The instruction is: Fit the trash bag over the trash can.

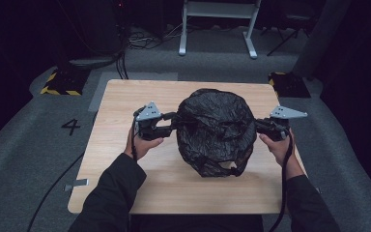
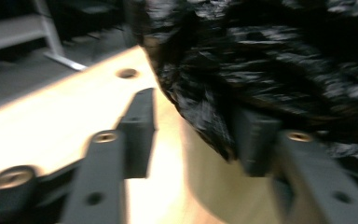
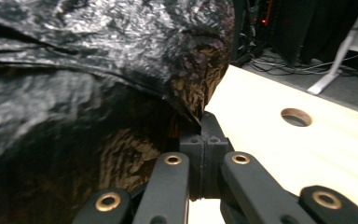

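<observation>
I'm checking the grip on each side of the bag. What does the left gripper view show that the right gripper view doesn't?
Left gripper view alone: the left gripper with its jaws apart, one beside the black plastic bag, bare table between them.

Right gripper view alone: the right gripper with jaws pressed together, a fold of the bag seemingly pinched at their tips, and cables on the floor.

Both: the crinkled bag, the wooden table with a round hole, a white frame leg.
</observation>
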`<action>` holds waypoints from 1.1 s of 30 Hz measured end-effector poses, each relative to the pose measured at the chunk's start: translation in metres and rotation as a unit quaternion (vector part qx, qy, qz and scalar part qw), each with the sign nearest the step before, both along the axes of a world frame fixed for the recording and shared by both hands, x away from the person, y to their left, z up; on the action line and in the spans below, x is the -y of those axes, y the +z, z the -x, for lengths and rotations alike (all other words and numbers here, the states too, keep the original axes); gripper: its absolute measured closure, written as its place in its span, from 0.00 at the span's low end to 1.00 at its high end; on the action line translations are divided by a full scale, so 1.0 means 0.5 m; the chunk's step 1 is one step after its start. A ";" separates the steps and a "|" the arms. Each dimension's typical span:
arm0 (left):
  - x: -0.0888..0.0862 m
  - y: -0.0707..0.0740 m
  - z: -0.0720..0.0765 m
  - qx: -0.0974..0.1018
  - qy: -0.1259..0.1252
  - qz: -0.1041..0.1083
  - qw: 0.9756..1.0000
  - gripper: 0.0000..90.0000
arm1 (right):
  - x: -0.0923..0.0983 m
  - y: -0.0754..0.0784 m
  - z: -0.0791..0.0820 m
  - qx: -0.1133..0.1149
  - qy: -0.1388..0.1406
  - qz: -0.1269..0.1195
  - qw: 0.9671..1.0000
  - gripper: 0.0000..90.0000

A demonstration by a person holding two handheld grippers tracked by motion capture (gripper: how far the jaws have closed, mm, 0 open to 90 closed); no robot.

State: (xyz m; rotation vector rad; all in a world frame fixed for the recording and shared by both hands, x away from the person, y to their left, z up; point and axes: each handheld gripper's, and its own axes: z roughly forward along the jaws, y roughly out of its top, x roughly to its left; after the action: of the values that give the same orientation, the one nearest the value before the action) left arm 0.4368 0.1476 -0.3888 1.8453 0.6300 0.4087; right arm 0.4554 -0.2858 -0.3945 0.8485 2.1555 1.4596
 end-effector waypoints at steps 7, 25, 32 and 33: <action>-0.055 0.037 0.018 0.024 0.031 0.044 0.998 0.26 | 0.005 0.010 -0.004 0.007 -0.021 0.009 1.000 1.00; 0.043 0.127 -0.001 0.053 -0.048 0.026 0.997 0.29 | -0.002 0.041 -0.012 0.027 -0.040 0.008 0.999 1.00; 0.040 0.094 -0.050 0.048 -0.020 0.031 0.998 0.77 | -0.009 0.035 -0.021 0.022 -0.035 0.013 0.999 1.00; 0.039 0.089 -0.055 0.047 -0.021 0.031 0.998 0.88 | -0.010 0.035 -0.021 0.023 -0.034 0.012 0.999 1.00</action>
State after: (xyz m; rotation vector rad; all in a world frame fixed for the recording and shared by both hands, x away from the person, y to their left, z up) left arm 0.4645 0.1279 -0.3441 1.7664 0.5336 0.4401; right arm 0.4659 -0.2806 -0.3770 0.8621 2.0865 1.4034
